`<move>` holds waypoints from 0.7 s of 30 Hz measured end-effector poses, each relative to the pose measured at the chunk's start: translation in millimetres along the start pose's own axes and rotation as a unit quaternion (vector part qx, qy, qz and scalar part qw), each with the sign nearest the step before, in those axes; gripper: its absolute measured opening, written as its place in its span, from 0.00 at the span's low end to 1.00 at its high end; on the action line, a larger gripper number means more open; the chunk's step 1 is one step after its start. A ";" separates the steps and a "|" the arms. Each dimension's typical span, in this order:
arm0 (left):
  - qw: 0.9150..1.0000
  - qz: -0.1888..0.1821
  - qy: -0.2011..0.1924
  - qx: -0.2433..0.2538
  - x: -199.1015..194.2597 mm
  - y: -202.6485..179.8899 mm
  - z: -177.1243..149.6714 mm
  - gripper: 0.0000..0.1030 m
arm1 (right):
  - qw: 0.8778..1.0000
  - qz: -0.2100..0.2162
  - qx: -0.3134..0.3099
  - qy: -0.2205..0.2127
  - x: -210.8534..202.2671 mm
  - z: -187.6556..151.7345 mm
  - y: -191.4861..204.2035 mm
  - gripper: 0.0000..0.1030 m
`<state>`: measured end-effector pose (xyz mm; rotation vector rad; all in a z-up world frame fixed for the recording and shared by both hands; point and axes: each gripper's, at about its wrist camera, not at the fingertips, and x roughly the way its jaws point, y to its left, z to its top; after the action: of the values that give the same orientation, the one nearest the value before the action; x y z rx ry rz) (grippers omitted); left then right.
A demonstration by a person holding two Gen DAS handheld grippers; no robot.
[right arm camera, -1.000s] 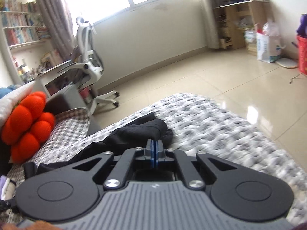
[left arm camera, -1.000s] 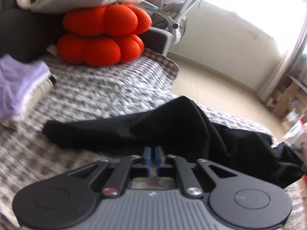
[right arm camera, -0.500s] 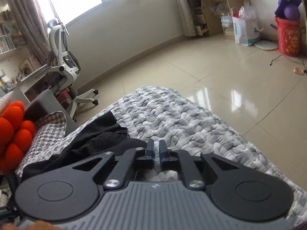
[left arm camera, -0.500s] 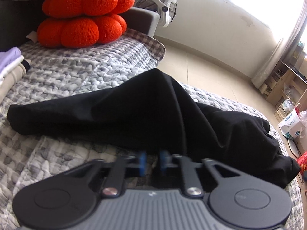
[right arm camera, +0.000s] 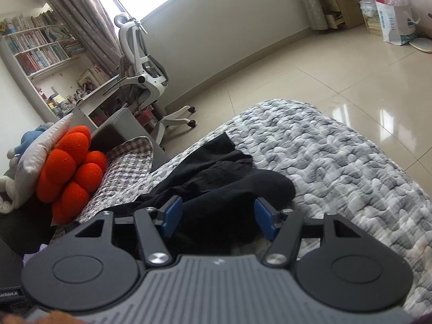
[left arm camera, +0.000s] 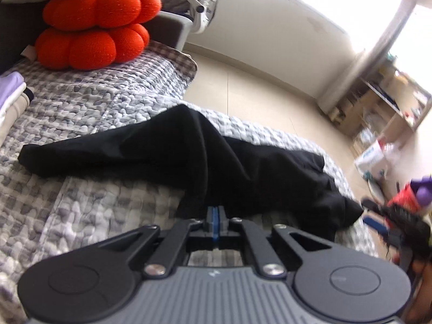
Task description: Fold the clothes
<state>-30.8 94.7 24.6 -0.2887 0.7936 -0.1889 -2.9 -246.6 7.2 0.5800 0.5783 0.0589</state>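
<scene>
Black garment spread on the quilt, one gripper closed at its edge, the other opened over its bunched end.

The black garment is laid across the grey patterned quilt, with one long part stretched toward the folded clothes at the far left. The left gripper is seen with its blue pads pressed together at the near edge of the cloth; whether fabric is pinched between them cannot be told. The right gripper has just been opening, and its jaws are set wide, with the bunched dark end of the garment lying between the pads, not squeezed by them. An orange cushion is stacked at the head of the bed.
</scene>
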 end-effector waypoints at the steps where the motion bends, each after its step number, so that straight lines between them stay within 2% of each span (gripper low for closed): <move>1: 1.000 0.003 -0.001 0.003 1.8 1.5 0.1 0.02 | 1.000 0.004 -0.001 0.003 1.9 -1.0 3.2 0.62; 3: 1.000 0.021 0.001 -0.008 9.7 7.2 3.6 0.05 | 1.000 0.014 -0.001 0.007 3.4 -3.3 9.1 0.62; 5: 0.999 0.027 0.007 -0.021 19.8 11.7 9.0 0.18 | 1.000 0.023 -0.001 0.009 3.5 -6.2 15.0 0.62; 6: 0.999 0.028 0.009 -0.027 24.9 13.7 11.9 0.32 | 1.000 0.027 -0.001 0.011 3.6 -7.7 17.8 0.62; 7: 0.999 0.028 0.012 -0.031 30.2 14.3 14.1 0.40 | 0.999 0.032 -0.002 0.013 4.0 -9.1 20.8 0.62; 8: 0.999 0.029 0.014 -0.033 35.6 14.0 16.0 0.41 | 0.999 0.036 -0.004 0.015 5.0 -10.5 23.8 0.62; 15: 0.998 0.037 0.027 -0.051 78.1 12.1 19.9 0.39 | 0.997 0.061 -0.032 0.038 15.9 -19.1 44.3 0.62; 17: 0.998 0.044 0.026 -0.049 87.8 12.3 18.2 0.25 | 0.996 0.063 -0.039 0.041 18.2 -20.2 47.6 0.62; 18: 0.997 0.047 0.028 -0.045 91.0 12.0 16.9 0.07 | 0.996 0.064 -0.042 0.042 19.7 -20.6 48.9 0.62; 21: 0.998 0.045 0.029 -0.037 84.6 7.6 15.8 0.05 | 0.996 0.062 -0.050 0.044 24.7 -21.3 51.7 0.62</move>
<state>39.2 81.6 -24.3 -0.3167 0.8702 -0.0830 12.0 -187.3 7.9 0.5175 0.6204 0.2306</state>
